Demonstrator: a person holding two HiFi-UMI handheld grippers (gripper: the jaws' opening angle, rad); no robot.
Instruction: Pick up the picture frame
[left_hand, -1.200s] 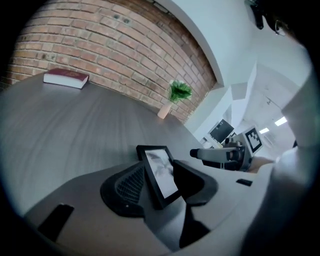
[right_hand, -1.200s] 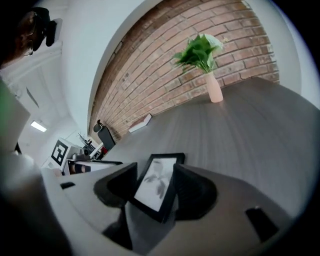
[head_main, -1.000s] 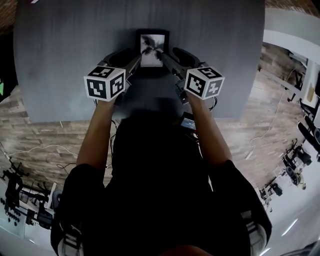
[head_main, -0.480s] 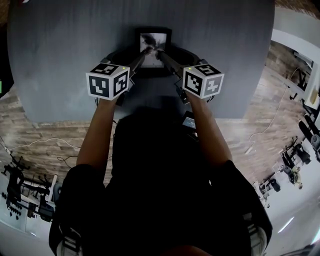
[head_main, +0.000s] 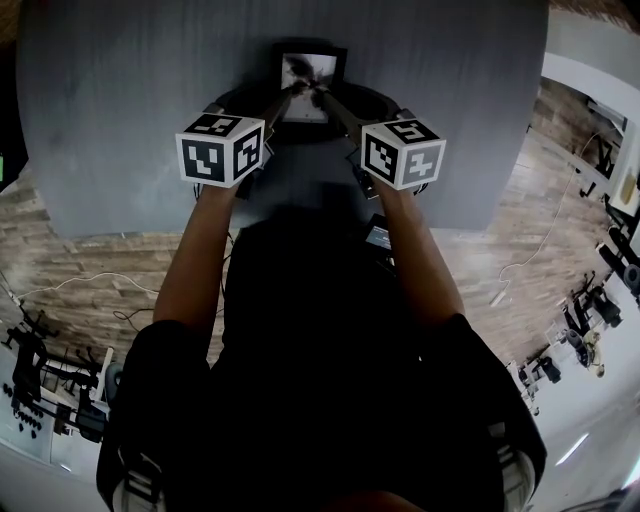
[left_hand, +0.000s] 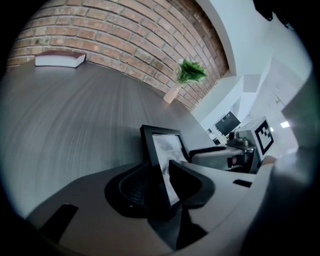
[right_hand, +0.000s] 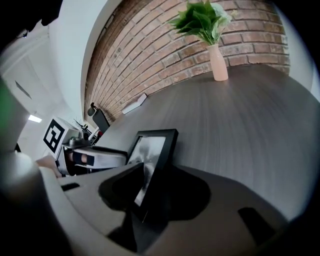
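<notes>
A black picture frame (head_main: 308, 75) with a grey photo stands upright on the dark grey table (head_main: 130, 100). My left gripper (head_main: 283, 98) has the frame's left edge (left_hand: 167, 145) between its jaws. They are closing, and one pad lies on the back and the other on the glass. My right gripper (head_main: 328, 98) takes the frame's right edge (right_hand: 152, 145) the same way, its jaws closing too, with pads against both faces. Each gripper shows in the other's view, the right gripper (left_hand: 235, 155) and the left gripper (right_hand: 90, 157). The frame's foot is hidden by the jaws.
A white book (left_hand: 60, 59) lies far back on the table by the brick wall. A pink vase with a green plant (right_hand: 210, 35) stands at the back right. The table's near edge (head_main: 300, 225) runs just in front of the person. Cables lie on the floor.
Both pairs of jaws have drawn in from wide open onto the frame's side edges. The hands have hardly shifted, and the frame stands where it stood.
</notes>
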